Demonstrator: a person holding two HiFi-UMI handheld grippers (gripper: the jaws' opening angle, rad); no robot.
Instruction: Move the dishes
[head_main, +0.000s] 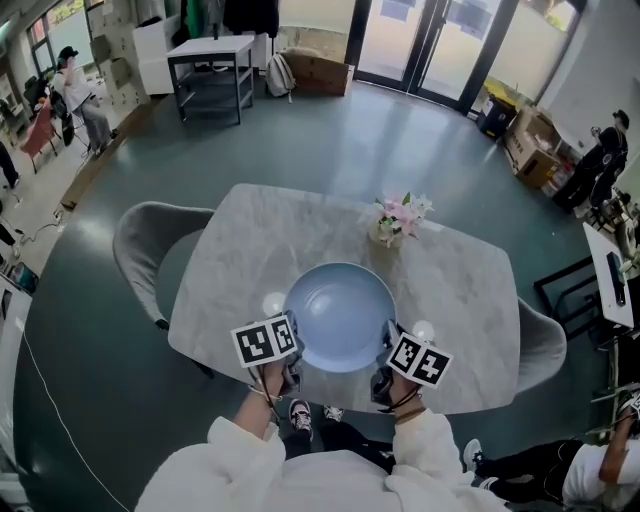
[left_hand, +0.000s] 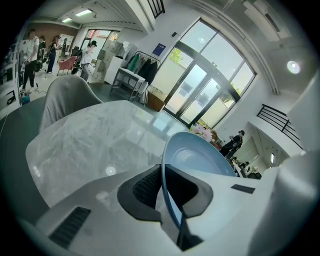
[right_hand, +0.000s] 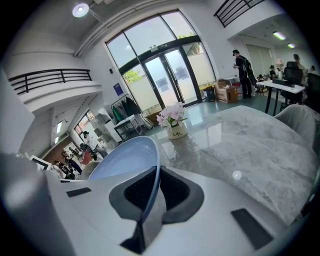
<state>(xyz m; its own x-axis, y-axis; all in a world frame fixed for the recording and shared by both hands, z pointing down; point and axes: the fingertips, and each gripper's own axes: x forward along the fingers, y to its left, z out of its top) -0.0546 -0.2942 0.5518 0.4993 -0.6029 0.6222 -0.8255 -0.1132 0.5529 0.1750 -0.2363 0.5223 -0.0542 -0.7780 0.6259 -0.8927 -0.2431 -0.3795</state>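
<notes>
A large pale blue dish (head_main: 340, 315) hangs over the near half of the grey marble table (head_main: 240, 250). My left gripper (head_main: 291, 352) is shut on its left rim and my right gripper (head_main: 386, 352) is shut on its right rim. In the left gripper view the dish (left_hand: 195, 157) stands edge-on, its rim pinched between the dark pads (left_hand: 145, 187). The right gripper view shows the dish (right_hand: 125, 160) the same way, its thin rim clamped between that gripper's pads (right_hand: 172, 192).
A small vase of pink flowers (head_main: 395, 222) stands on the far right part of the table. Grey chairs sit at the left (head_main: 150, 240) and right (head_main: 540, 345) ends. People stand and sit around the room's edges.
</notes>
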